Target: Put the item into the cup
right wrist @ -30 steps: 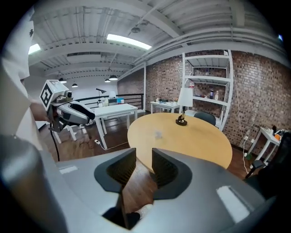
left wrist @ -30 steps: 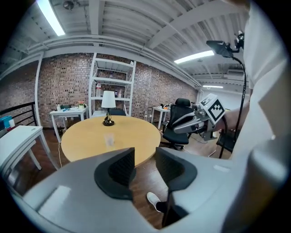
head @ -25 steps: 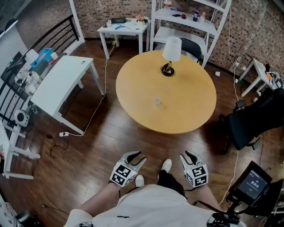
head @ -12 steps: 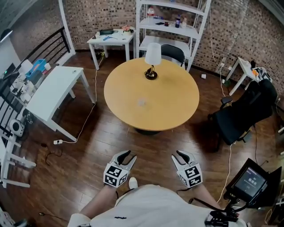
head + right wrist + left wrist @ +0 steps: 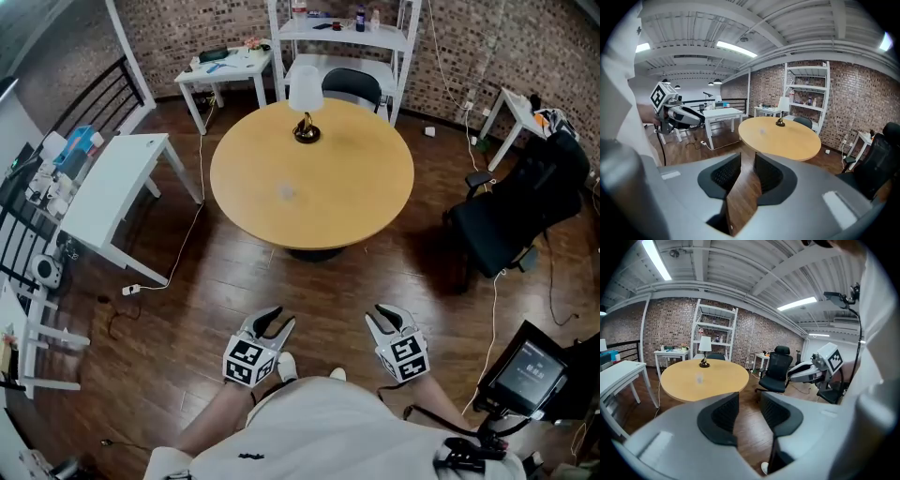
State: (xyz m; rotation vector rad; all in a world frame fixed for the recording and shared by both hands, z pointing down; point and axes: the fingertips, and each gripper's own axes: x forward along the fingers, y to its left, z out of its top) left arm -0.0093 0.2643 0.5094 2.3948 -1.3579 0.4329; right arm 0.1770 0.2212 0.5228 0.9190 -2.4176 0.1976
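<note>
Both open, empty: left tongs (image 5: 281, 319), right tongs (image 5: 375, 316).

A round table (image 5: 361, 202) stands ahead, with a lamp (image 5: 305, 94) at its far edge and a cup (image 5: 287, 192) left of centre (well apart from the lamp). A shelf unit (image 5: 342, 37) stands behind the table, a desk (image 5: 108, 197) to its left, an office chair (image 5: 516, 211) to its right.

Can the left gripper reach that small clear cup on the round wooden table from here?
Probably not: the left gripper hangs open by the person's waist, wood floor between it and the round wooden table where the small clear cup sits. Nothing blocks the way.
</note>
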